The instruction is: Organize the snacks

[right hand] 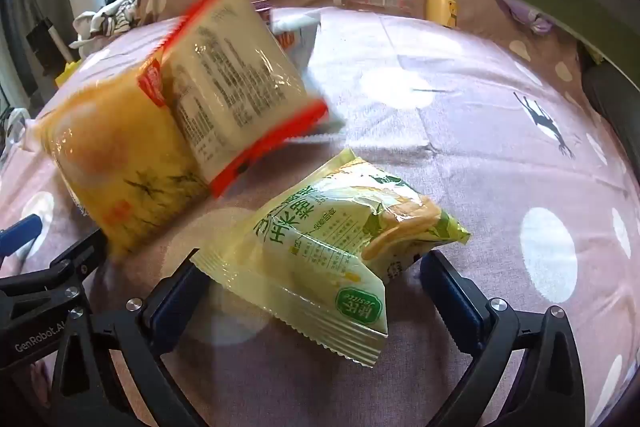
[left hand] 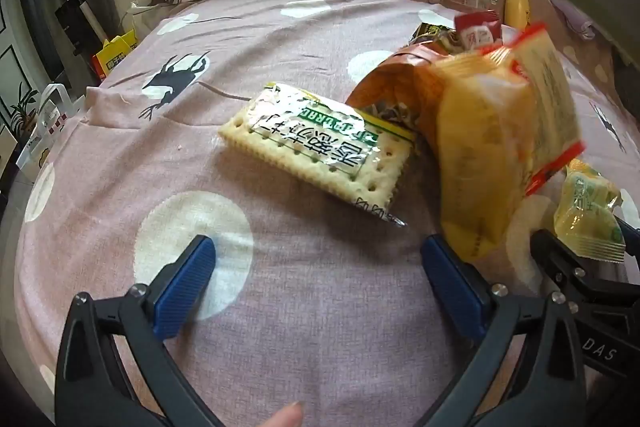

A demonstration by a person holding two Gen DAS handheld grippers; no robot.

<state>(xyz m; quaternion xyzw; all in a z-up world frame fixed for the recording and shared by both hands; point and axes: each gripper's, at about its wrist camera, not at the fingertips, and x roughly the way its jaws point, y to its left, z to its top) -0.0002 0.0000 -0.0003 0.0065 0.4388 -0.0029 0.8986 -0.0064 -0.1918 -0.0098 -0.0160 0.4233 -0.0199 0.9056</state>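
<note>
Both jaws wide open; cracker pack (left hand: 318, 143) lies flat, long axis diagonal.

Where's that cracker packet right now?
In the left wrist view the cracker packet lies flat mid-bed, ahead of the open left gripper, beside the orange bag.

Left gripper (left hand: 318, 259) spread wide – right gripper (right hand: 314, 269) likewise, jaws apart, side by side

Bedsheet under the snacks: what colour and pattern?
The bedsheet is dusty pink with white dots and black deer silhouettes, clearest in the right wrist view.
</note>
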